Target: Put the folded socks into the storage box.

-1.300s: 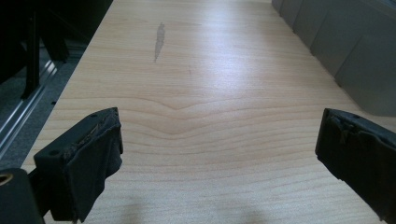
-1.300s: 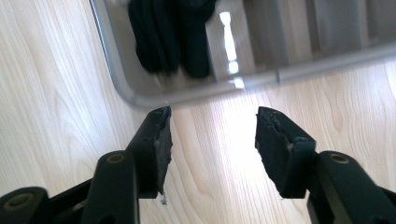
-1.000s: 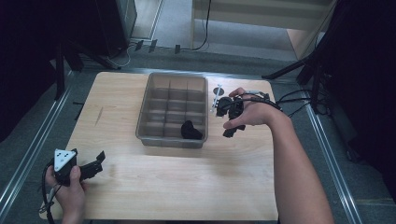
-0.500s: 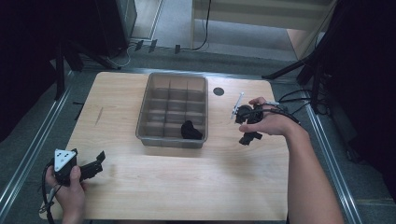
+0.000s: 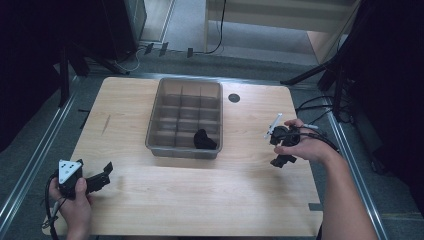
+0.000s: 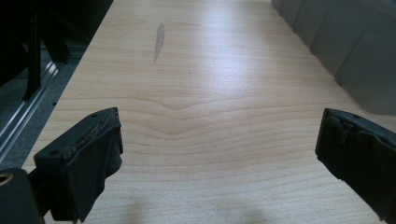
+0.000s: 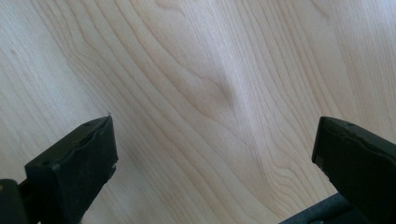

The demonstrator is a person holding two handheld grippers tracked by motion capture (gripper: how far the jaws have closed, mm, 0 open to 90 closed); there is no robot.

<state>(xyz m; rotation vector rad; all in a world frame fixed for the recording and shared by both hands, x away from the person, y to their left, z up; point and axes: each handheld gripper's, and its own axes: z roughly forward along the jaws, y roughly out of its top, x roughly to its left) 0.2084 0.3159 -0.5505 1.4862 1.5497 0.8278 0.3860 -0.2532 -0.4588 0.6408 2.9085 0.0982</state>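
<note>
One grey plastic tray (image 5: 165, 137) is sitting on the wooden desk (image 5: 200, 200). It is split into twelve small boxes. One black lumpy thing (image 5: 202, 140) is lying in a near box; I cannot tell what it is. The left gripper (image 5: 102, 175) is resting near the desk's corner, its fingers (image 6: 81, 163) spread wide over bare wood, with the tray ahead and to their right. The right gripper (image 5: 282, 160) is pointing down at the desk, fingers (image 7: 77, 163) spread wide, the tray well apart.
</note>
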